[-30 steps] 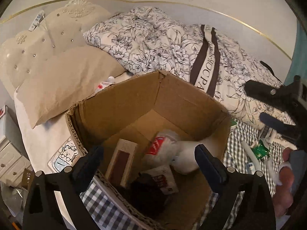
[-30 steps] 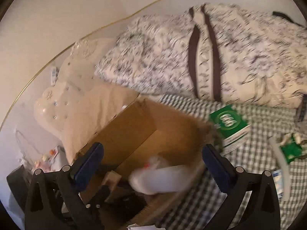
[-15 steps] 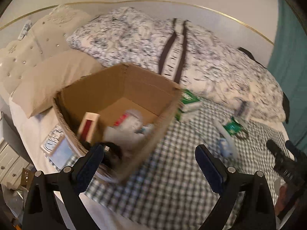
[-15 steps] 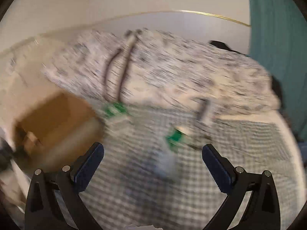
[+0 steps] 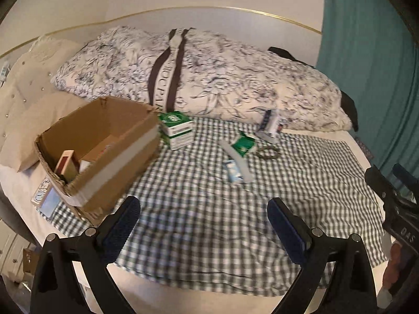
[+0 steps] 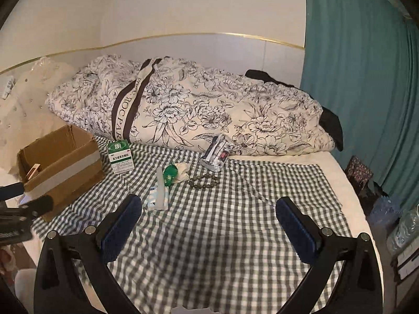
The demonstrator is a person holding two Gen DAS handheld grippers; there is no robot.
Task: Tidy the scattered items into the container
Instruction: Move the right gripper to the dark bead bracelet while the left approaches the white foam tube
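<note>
Both grippers are hovering empty over the near part of the bed [image 6: 340, 172], jaws standing wide apart: the left gripper [image 5: 204, 225] low in front of the box [image 5: 104, 151], the right gripper [image 6: 209, 222] facing the remaining clutter. Judging by that pose, they are lining up for the next pick rather than carrying anything.

The box is sitting at the left of the checked cloth [image 6: 235, 235], open side up, so things can be dropped in from above; a few items are already lying inside. The green carton [image 6: 121, 157] is lying just beside the box's right wall, its long axis running away from the cameras toward the quilt [image 6: 196, 104]. The white tube [image 6: 161, 185] is lying lengthwise too, one end pointing at the quilt, resting partly across a blue-white packet [image 6: 153, 201]. A small green packet [image 6: 170, 174] is touching the tube's far end. The bead bracelet [image 6: 203, 183] is lying flat just right of that. The dark pouch [image 6: 216, 154] is leaning tilted against the quilt's edge.

The tube's narrow width probably suits a grasp across its long axis.
</note>
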